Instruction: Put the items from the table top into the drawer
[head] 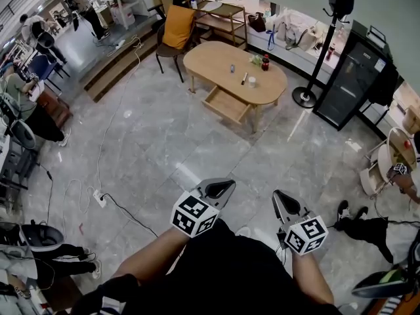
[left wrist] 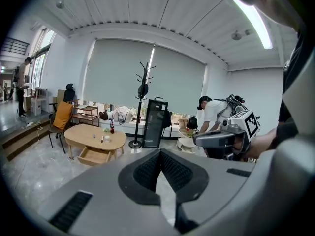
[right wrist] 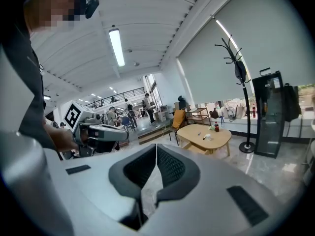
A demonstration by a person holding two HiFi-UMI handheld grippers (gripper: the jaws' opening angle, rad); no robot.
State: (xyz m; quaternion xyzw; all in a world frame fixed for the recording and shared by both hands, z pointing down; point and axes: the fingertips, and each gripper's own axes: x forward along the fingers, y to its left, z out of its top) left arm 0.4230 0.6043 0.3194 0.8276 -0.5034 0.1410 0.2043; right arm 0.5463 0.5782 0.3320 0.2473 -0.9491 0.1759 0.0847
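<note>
2 claws were pressed together, empty: left claw, right claw, well apart from the tabletop; drawer stood open, presumably for loading.

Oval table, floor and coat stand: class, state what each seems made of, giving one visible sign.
Oval table: probably light wood or veneer, matte; even tan top, matching open drawer. Floor: likely polished stone or marble-look tile; grey veining, faint sheen. Coat stand: seemingly black-painted metal; thin pole on round base.
</note>
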